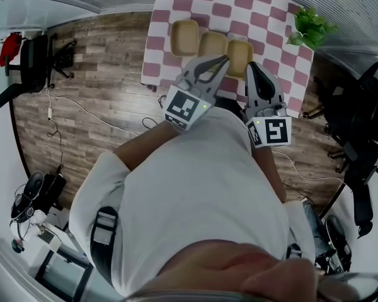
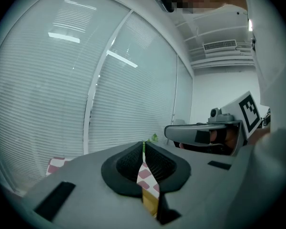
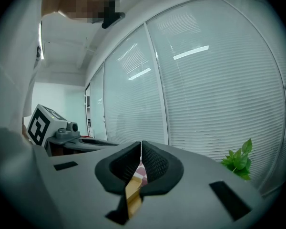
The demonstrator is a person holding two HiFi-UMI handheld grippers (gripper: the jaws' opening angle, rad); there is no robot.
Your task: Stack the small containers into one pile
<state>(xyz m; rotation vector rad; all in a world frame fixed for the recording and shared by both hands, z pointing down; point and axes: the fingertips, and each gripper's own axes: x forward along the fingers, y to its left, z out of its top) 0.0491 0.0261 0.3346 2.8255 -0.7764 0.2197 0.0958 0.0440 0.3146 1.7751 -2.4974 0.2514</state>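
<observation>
Head view, looking steeply down: white shirt (image 1: 201, 187) fills the foreground, both grippers held up just ahead of it. Left gripper (image 1: 225, 58): jaws closed tip to tip, nothing between them; its own view confirms this, only a thin slit showing checked cloth and a sliver of yellow beyond. Right gripper (image 1: 252, 65): jaws likewise together and empty. Just past them, three small yellow containers in a row on the checked tablecloth (image 1: 258, 11), unstacked: left (image 1: 184, 38), middle (image 1: 211, 41), right (image 1: 240, 52), each close beside its neighbour. Potted plant (image 1: 312, 27) at the table's far right corner. Window blinds behind.
</observation>
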